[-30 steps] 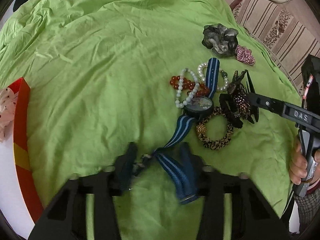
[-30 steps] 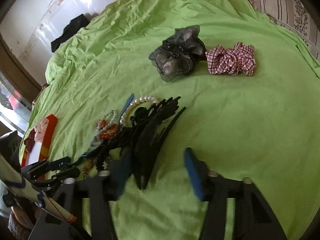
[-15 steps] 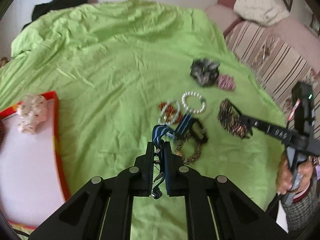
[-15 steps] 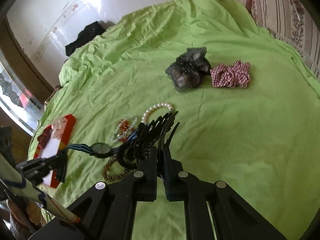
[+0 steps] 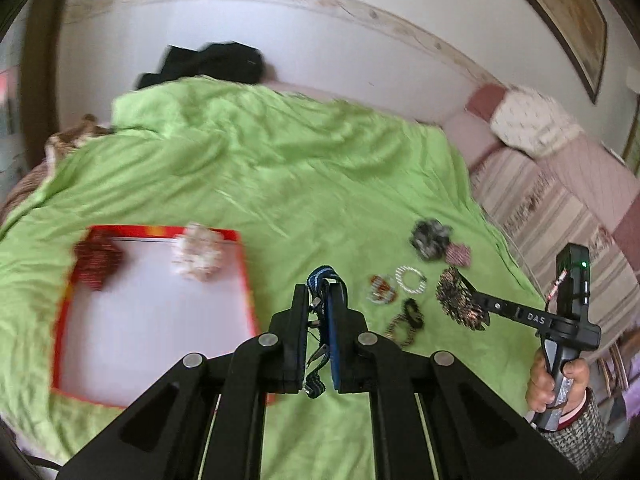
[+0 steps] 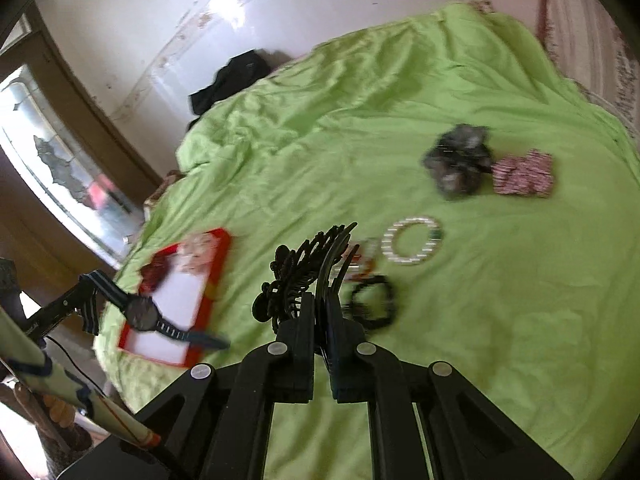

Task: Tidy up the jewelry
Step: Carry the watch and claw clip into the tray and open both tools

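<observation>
My left gripper [image 5: 320,300] is shut on the blue striped strap of a watch [image 5: 320,278]; in the right wrist view the watch [image 6: 142,312] hangs from it above the red-rimmed tray [image 6: 214,280]. My right gripper [image 6: 322,304] is shut on a black hair claw clip [image 6: 304,268], held above the green sheet; the left wrist view shows the clip's beaded side [image 5: 456,300]. The tray [image 5: 248,280] holds a dark red scrunchie [image 5: 98,260] and a pale scrunchie [image 5: 198,254].
On the green sheet [image 5: 280,168] lie a pearl bracelet [image 5: 410,278], red-and-white bead bracelets [image 5: 382,288], a leopard scrunchie with a black band [image 5: 406,322], a grey scrunchie [image 5: 430,238] and a plaid scrunchie [image 5: 458,254]. A striped sofa [image 5: 540,208] stands to the right.
Both grippers closed, the left on the watch strap and the right on the claw clip, then lifted them off the sheet. The left has swung towards the tray.
</observation>
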{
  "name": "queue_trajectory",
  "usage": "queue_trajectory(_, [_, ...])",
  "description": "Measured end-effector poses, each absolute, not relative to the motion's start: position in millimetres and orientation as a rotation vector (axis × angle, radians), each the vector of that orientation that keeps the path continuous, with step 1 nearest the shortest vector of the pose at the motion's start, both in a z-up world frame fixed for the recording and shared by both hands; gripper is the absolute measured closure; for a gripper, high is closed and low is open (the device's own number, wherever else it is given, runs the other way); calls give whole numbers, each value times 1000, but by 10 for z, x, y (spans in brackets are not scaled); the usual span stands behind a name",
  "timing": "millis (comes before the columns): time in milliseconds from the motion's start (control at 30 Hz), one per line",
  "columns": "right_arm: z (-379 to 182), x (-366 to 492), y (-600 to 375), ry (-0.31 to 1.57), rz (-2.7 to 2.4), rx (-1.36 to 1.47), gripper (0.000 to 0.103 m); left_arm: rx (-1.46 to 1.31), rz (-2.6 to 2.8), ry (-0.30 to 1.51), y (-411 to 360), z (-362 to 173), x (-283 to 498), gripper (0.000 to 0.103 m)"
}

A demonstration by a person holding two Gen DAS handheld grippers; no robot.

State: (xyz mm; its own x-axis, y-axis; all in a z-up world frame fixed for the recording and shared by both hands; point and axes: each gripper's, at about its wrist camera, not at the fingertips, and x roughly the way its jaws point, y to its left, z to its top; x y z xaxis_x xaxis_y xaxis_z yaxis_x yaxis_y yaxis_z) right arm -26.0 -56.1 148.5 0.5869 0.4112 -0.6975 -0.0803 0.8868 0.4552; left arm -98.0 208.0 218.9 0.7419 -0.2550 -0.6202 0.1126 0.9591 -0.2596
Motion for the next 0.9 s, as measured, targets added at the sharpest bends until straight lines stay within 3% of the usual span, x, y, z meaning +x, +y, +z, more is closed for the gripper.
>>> queue_trajectory(200, [1590,-95,197,933,417,373,97,-234,-62,675,2799,2278,-1163,94])
queue_trajectory(400, [1546,113,1102,987,532,300,97,-257,69,717,3457,2045,-1153,94])
queue_trajectory(600, [1252,336,1925,1057,577,207,97,-289,167,784,3935,1675,-1016,94])
queue_trajectory(900, [717,511,2363,1140,530,109,97,-304,222,856,4218,1201,-812,94])
